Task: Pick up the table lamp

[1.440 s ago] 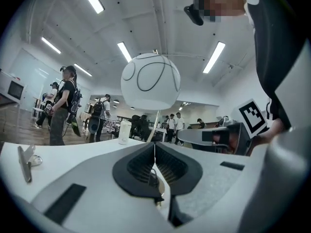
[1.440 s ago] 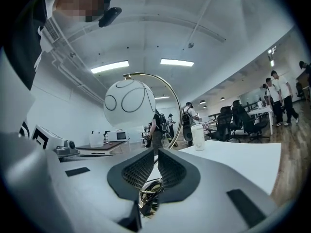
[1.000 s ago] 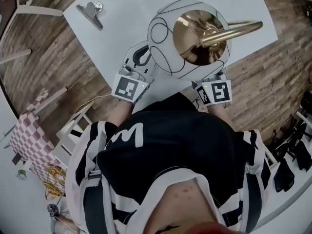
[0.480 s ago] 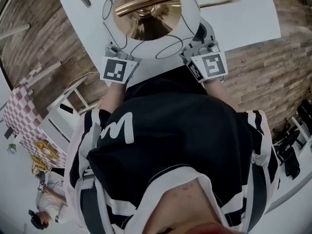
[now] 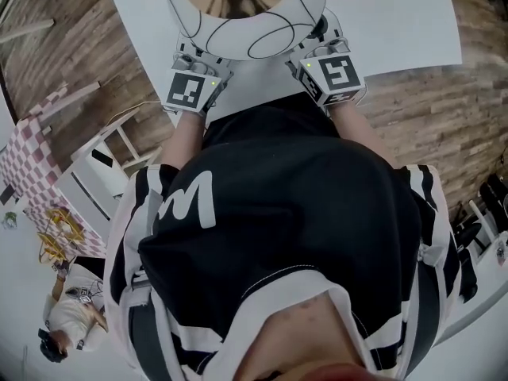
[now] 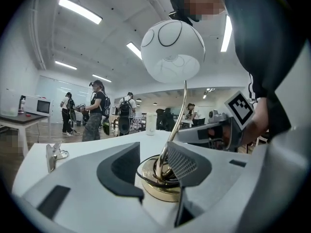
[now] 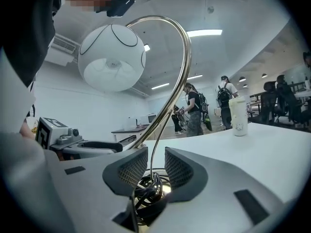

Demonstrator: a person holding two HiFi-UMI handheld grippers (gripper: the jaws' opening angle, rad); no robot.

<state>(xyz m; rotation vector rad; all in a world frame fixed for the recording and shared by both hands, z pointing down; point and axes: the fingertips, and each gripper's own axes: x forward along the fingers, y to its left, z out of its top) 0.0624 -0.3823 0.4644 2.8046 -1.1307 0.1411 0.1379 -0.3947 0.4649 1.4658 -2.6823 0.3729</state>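
The table lamp has a white globe shade (image 6: pixel 172 47), a curved brass stem (image 7: pixel 180 62) and a round brass base (image 6: pixel 160 188) with a black cord coiled on it, and it stands on the white table (image 5: pixel 397 22). My left gripper (image 6: pixel 155 166) reaches around the foot of the stem. Its jaws are opening, and the stem stands between them close to the right pad. My right gripper (image 7: pixel 155 171) faces the base from the other side. Its pads are a little apart with the thin cord rising between them. In the head view the shade (image 5: pixel 246 14) hides both sets of jaws.
A metal binder clip (image 6: pixel 52 154) lies on the table to the left. A white cup (image 7: pixel 238 116) stands further back. White chair frames (image 5: pixel 103 173) and a checked cloth (image 5: pixel 24 165) sit on the wood floor at the left. People stand in the room behind.
In the head view the lamp shade has slid to the top edge, above both grippers. Both marker cubes have moved up the frame, and the right one has drawn closer to the lamp.
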